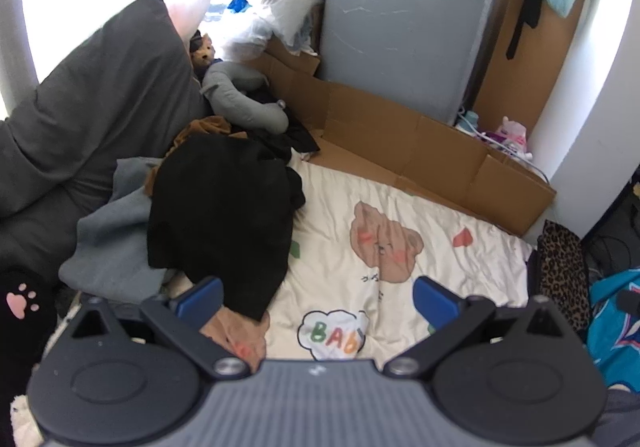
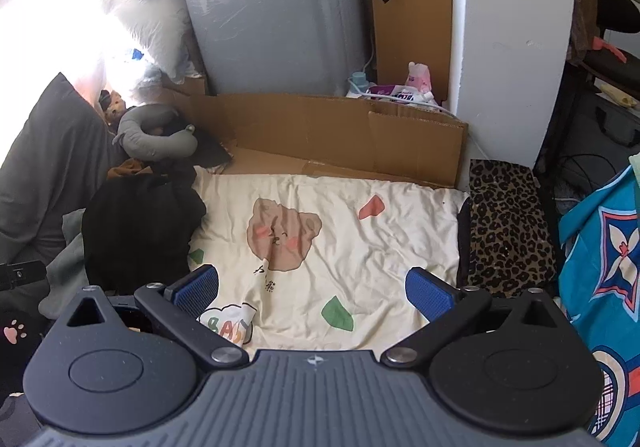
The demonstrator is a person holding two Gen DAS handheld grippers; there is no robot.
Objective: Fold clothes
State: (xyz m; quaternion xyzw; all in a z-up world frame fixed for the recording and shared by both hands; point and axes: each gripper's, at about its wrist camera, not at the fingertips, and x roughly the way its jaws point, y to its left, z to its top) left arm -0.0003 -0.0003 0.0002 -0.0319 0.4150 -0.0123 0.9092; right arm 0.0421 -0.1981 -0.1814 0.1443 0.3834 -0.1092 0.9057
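Clutter crowds the far edge of my bed: flattened cardboard (image 2: 340,135), a wrapped grey slab (image 2: 276,11), a grey neck pillow (image 1: 240,99). Black clothing (image 1: 220,215) lies heaped at the left edge of the cartoon-bear sheet (image 2: 360,247), over a grey garment (image 1: 112,247). My left gripper (image 1: 318,297) hangs wide open, empty, one pad beside the black heap's near corner. My right gripper (image 2: 312,289) gapes equally wide over bare sheet. Only its view shows the leopard-print cloth (image 2: 508,223) fully.

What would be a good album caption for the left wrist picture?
Open left gripper hovering over a bear-print sheet, beside a pile of black clothes waiting to be folded.
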